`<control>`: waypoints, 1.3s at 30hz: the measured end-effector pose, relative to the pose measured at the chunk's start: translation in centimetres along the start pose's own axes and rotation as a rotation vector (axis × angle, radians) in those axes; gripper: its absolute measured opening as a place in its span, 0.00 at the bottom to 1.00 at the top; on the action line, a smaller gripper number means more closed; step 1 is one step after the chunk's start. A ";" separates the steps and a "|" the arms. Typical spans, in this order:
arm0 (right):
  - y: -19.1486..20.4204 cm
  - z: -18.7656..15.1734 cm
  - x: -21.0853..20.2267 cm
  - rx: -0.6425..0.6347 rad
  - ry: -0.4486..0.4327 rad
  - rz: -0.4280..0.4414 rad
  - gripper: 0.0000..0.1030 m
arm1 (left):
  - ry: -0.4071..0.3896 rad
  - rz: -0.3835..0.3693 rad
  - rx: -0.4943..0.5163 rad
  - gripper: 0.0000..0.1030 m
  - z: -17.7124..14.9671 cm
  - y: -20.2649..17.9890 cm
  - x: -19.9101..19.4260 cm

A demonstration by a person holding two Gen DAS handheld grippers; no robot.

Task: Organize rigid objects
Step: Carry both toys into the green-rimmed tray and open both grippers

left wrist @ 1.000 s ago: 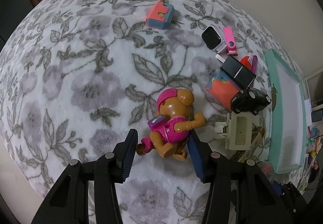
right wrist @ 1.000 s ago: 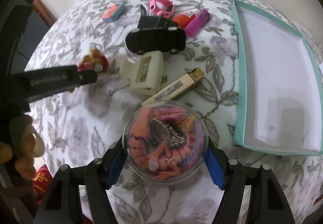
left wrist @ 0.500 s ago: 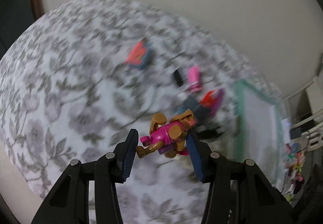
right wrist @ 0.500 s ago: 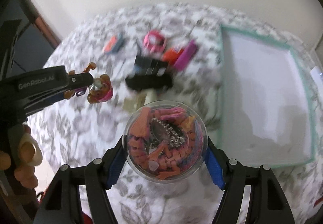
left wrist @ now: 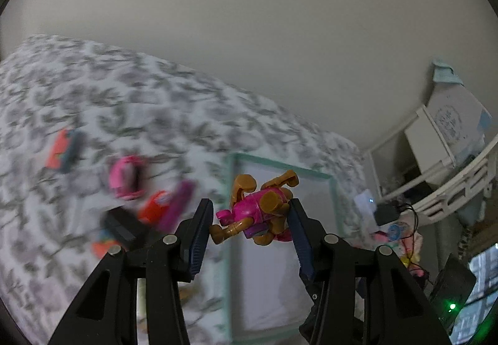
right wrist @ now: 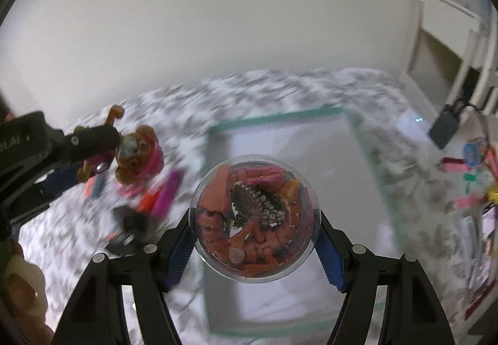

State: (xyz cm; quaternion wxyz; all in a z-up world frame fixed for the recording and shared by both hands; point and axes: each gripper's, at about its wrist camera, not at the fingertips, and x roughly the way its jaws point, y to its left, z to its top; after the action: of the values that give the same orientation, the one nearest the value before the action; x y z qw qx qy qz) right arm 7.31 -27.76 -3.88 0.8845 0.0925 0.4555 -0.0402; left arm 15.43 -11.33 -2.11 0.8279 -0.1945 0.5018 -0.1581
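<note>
A floral bedspread (left wrist: pixel 130 114) against a plain wall carries a shallow white tray (left wrist: pixel 280 276) with a teal rim at right and blurred toys at left. The left gripper (left wrist: pixel 249 220) clamps a brown dog figure (left wrist: pixel 258 211) in pink clothing, held in the air over the tray's left edge. The right gripper (right wrist: pixel 253 236) clamps a clear round tub (right wrist: pixel 253 217) of orange and pink pieces with a metal part, above the tray.

A plain pale wall (left wrist: pixel 249 34) rises behind the grey floral bedspread (left wrist: pixel 93 90); white slatted shelving (left wrist: pixel 451 186) stands at right.
</note>
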 end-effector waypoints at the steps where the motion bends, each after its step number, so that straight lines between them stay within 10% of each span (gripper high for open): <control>1: -0.8 0.5 0.3 0.012 -0.005 -0.021 0.71 | 0.006 -0.008 0.004 0.49 0.2 -0.5 0.7; 16: -6.5 3.6 7.5 0.106 0.023 -0.179 0.72 | 0.152 -0.066 0.037 0.49 -1.3 -1.4 10.8; 39: -8.0 0.4 12.6 0.129 0.169 -0.217 0.72 | 0.235 -0.067 0.021 0.50 -2.3 -0.6 12.9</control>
State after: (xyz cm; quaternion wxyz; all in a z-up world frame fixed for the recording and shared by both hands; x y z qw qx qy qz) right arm 13.77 -35.54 -14.92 0.8256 0.1025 0.5323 -0.1568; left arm 19.09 -18.12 -12.72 0.7597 -0.1826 0.5868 -0.2125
